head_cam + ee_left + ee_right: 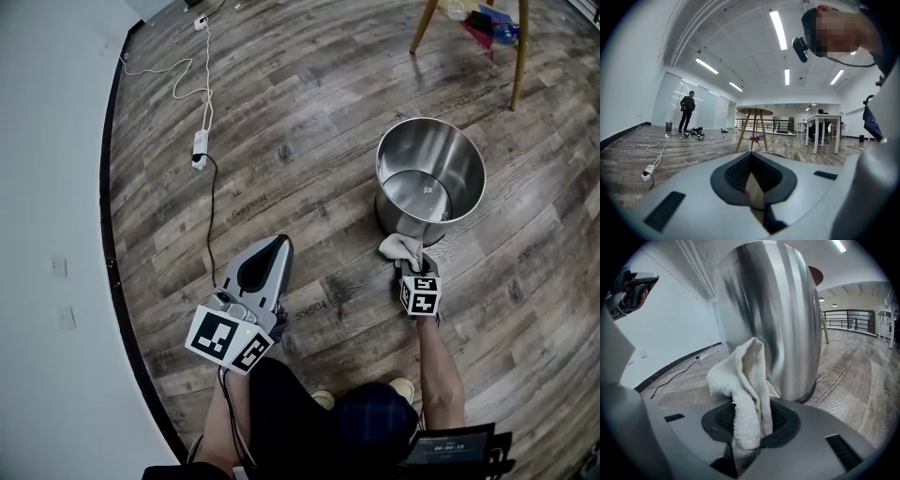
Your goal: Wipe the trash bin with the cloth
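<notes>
A shiny steel trash bin stands upright on the wood floor, its inside bare. My right gripper is shut on a white cloth, which lies against the bin's near lower wall. In the right gripper view the cloth sticks up from the jaws right in front of the bin's steel side. My left gripper hangs well left of the bin above the floor, shut with nothing in it; in the left gripper view its jaws meet at the gripper.
A white power strip and its cables run along the floor at the left, near the white wall. Wooden table legs stand behind the bin. A person stands far off in the left gripper view.
</notes>
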`<state>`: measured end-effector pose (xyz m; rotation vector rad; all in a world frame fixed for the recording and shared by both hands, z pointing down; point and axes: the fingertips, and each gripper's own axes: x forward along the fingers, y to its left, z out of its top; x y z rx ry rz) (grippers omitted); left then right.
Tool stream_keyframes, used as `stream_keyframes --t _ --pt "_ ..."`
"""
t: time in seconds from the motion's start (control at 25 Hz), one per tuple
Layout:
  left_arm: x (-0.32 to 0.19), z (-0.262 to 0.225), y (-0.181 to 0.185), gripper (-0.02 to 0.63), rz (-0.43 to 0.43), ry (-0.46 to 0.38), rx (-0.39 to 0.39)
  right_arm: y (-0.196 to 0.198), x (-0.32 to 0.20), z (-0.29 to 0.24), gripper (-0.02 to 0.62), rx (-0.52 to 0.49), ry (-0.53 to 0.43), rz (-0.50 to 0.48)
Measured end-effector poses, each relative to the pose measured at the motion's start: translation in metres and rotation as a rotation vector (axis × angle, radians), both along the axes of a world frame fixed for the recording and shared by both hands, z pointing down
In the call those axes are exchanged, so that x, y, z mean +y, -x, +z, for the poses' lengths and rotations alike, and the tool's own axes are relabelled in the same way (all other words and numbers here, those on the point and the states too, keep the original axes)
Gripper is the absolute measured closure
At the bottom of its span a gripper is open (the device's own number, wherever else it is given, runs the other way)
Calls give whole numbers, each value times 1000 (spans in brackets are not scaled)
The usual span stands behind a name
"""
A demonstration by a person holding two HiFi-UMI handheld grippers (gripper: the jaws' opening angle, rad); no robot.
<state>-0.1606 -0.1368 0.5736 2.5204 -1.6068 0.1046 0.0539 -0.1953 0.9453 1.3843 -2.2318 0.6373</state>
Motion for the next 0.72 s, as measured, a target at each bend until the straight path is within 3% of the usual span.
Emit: stream_keyframes --t 0.72 --pt "0 2 7 606 -16 8 13 -120 -14 2 502 3 -9 261"
